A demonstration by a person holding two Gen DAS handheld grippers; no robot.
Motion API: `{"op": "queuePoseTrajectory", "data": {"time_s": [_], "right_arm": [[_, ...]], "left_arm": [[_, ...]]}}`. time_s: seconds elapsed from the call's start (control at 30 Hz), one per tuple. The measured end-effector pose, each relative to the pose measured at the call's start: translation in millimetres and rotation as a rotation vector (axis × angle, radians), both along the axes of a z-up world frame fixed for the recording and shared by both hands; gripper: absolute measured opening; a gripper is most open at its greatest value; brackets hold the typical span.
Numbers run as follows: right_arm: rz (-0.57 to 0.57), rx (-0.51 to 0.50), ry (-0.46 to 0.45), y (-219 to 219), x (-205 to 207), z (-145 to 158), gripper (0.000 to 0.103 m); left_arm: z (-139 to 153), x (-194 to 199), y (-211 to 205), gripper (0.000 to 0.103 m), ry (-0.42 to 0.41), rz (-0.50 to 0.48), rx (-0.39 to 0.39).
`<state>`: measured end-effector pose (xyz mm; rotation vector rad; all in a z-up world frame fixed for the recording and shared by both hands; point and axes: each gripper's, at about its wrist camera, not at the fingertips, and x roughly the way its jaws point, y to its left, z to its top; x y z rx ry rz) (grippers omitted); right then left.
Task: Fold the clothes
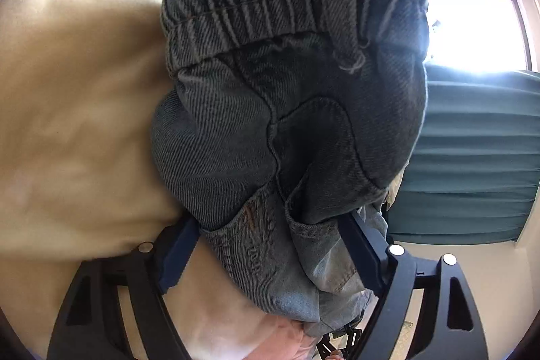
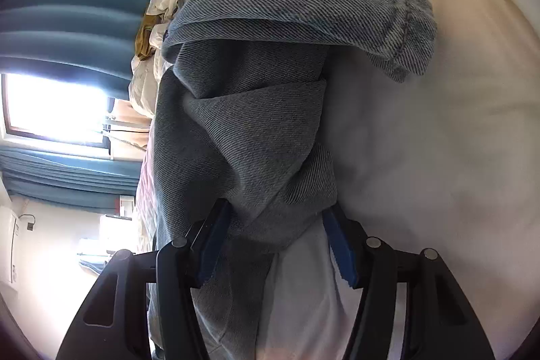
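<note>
Both hand-held grippers, left [image 1: 270, 255] and right [image 2: 276, 245], stand apart around bunched jeans [image 1: 290, 73].

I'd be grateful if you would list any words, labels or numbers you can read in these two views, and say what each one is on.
Faint printed characters on the inside waistband of the jeans, left wrist view: too blurred and distorted to read.
Small plate on the wall, right wrist view: too small to read.
No other text is visible.

Bunched blue-grey denim jeans [image 1: 290, 83] fill the left wrist view, hiding the fingertips of the left gripper [image 1: 270, 245] and running off the top edge. In the right wrist view, a heap of pale and mustard garments [image 2: 158, 22] behind the denim stays too small to identify, and the window [image 2: 54, 107] is blown out to white.
</note>
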<state>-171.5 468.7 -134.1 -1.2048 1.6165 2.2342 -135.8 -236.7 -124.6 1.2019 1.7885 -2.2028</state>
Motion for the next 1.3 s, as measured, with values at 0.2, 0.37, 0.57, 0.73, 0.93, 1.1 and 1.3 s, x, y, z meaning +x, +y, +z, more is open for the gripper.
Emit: {"op": "queuePoseTrajectory", "data": {"time_s": [0.2, 0.37, 0.57, 0.73, 0.93, 1.1, 1.3], "right_arm": [[-0.034, 0.099, 0.033, -2, -9, 2, 0.041], [-0.046, 0.175, 0.066, -11, -10, 20, 0.020], [-0.111, 0.212, 0.092, -17, 1, 39, 0.012], [-0.158, 0.237, 0.113, -21, 23, 55, 0.009], [-0.244, 0.207, 0.167, -13, 64, 82, 0.006], [-0.253, 0.221, 0.199, -3, 86, 112, 0.005], [-0.239, 0.243, 0.213, 20, 113, 139, 0.004]], "left_arm": [[8, -6, 14, 0.063, -0.044, -0.006, -0.143], [17, -6, 23, 0.060, -0.049, -0.028, -0.219], [21, -5, 21, 0.055, -0.045, -0.033, -0.218], [29, -3, 23, 0.030, -0.005, -0.045, -0.239], [62, 8, 28, 0.010, 0.122, -0.038, -0.309], [89, 34, 22, 0.009, 0.277, 0.001, -0.306], [89, 56, 4, 0.009, 0.283, -0.019, -0.204]]}}
